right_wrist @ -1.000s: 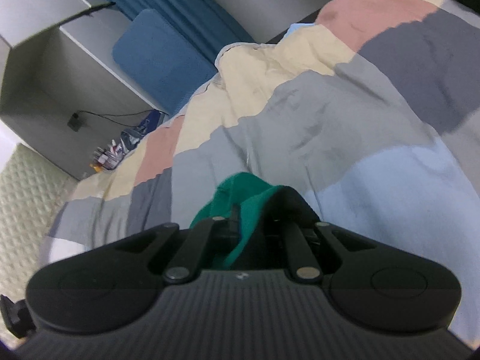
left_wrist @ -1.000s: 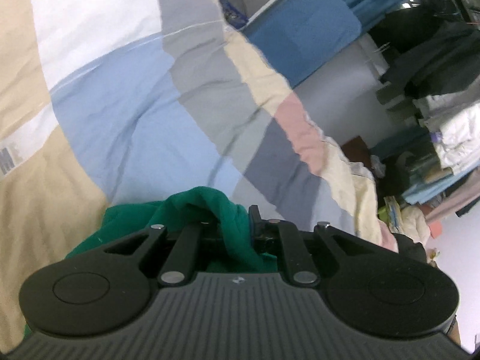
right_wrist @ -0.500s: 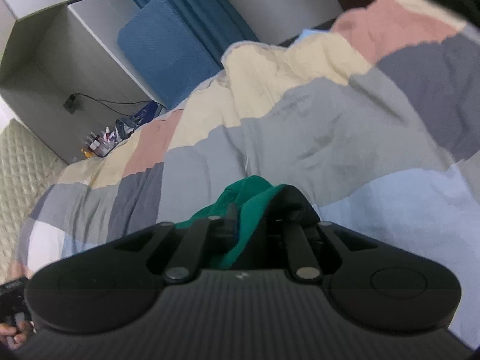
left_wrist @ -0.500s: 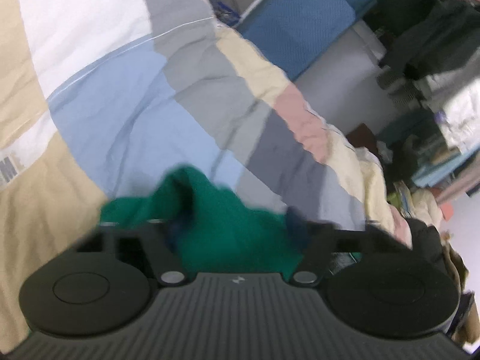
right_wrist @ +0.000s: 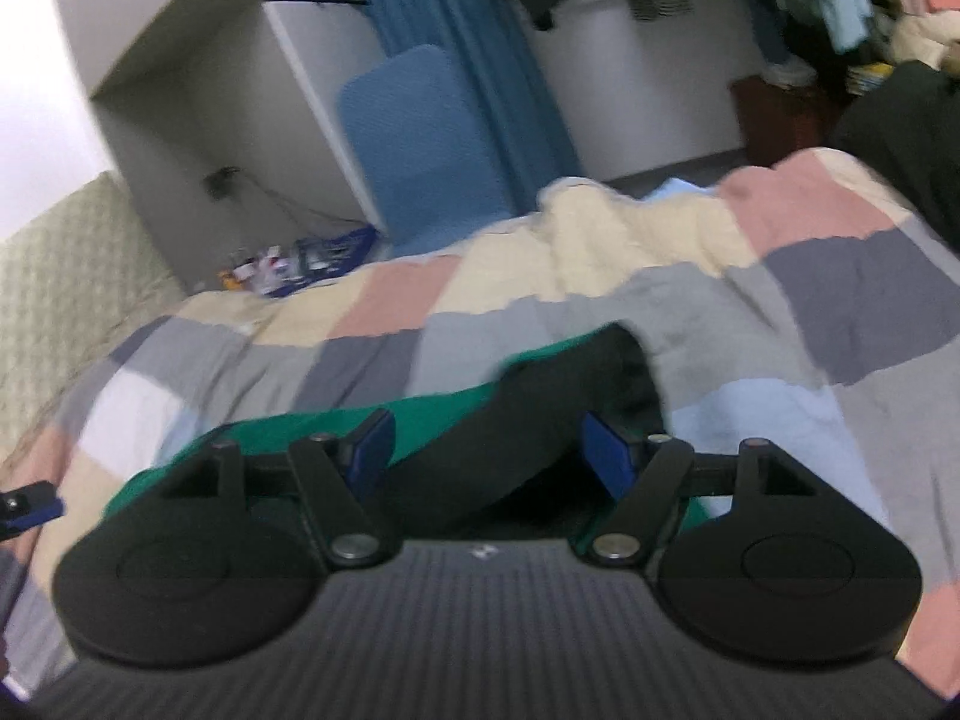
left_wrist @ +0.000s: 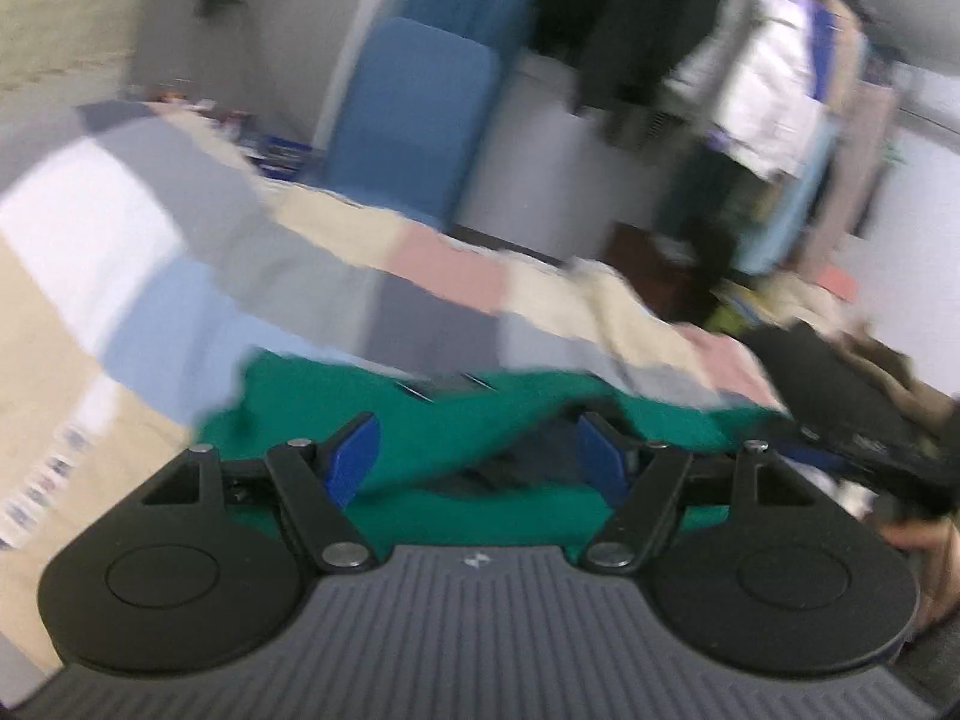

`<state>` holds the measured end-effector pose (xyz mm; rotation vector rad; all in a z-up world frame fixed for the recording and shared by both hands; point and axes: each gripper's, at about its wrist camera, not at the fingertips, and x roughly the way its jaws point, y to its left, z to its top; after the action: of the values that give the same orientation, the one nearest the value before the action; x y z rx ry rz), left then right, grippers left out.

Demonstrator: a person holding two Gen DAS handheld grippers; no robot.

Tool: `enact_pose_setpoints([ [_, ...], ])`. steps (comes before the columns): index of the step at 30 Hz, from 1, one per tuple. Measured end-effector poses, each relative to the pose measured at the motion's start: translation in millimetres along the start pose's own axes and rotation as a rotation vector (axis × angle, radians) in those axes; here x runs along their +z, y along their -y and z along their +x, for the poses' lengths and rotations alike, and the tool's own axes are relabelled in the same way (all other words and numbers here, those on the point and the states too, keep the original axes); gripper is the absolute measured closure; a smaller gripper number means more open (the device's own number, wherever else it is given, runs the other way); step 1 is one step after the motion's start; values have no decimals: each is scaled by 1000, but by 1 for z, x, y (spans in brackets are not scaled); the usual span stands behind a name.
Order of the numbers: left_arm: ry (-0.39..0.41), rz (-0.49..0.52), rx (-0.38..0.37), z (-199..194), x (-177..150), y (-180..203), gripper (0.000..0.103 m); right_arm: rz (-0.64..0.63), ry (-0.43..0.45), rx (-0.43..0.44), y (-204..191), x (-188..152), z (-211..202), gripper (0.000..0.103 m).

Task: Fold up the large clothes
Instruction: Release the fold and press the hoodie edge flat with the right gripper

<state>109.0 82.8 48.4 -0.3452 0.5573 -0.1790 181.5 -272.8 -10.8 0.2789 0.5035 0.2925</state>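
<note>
A green garment with a black part lies spread on the patchwork quilt of a bed. My left gripper hovers just above it, open, its blue pads wide apart and pressing on nothing. The right gripper has its jaws opening. The black part lies loose in the gap beneath them, and green cloth runs off to the left. The right gripper also shows at the right edge of the left wrist view. A tip of the left gripper shows at the far left of the right wrist view.
The quilt covers the whole bed. Beyond the bed stand a blue padded chair back, a blue curtain and a white shelf unit. Clothes hang on a rack at the right. A hand is at the right edge.
Both grippers were shut on bunched green cloth; both have opened, let it go, lifted and rolled level. The garment now lies flatter on the quilt.
</note>
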Motion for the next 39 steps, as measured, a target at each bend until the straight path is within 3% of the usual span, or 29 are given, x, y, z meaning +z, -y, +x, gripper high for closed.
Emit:
enact_pose_setpoints([
  [5, -116, 45, 4, 12, -37, 19, 26, -61, 17, 59, -30, -21, -19, 31],
  [10, -190, 23, 59, 31, -54, 13, 26, -54, -64, 112, -42, -44, -22, 32],
  [12, -201, 9, 111, 40, -57, 6, 27, -84, -103, 84, -46, -51, -17, 33],
  [15, -210, -21, 153, 54, -57, -3, 27, -113, -167, 35, -46, -59, 1, 46],
  [17, -207, -38, 162, 59, -55, -8, 26, -114, -189, 1, -43, -63, 14, 52],
  [26, -188, -47, 129, 75, -28, -14, 27, -79, -140, 2, -32, -27, 71, 52],
  [31, -171, -49, 71, 78, -23, -15, 27, -35, -104, 17, -22, -4, 101, 53],
  [35, -144, -54, 26, 73, -17, -17, 27, -5, -26, 14, -10, 6, 97, 54],
  [39, -99, -54, 21, 64, -9, -22, 27, -33, -15, -13, 2, 14, 98, 54],
])
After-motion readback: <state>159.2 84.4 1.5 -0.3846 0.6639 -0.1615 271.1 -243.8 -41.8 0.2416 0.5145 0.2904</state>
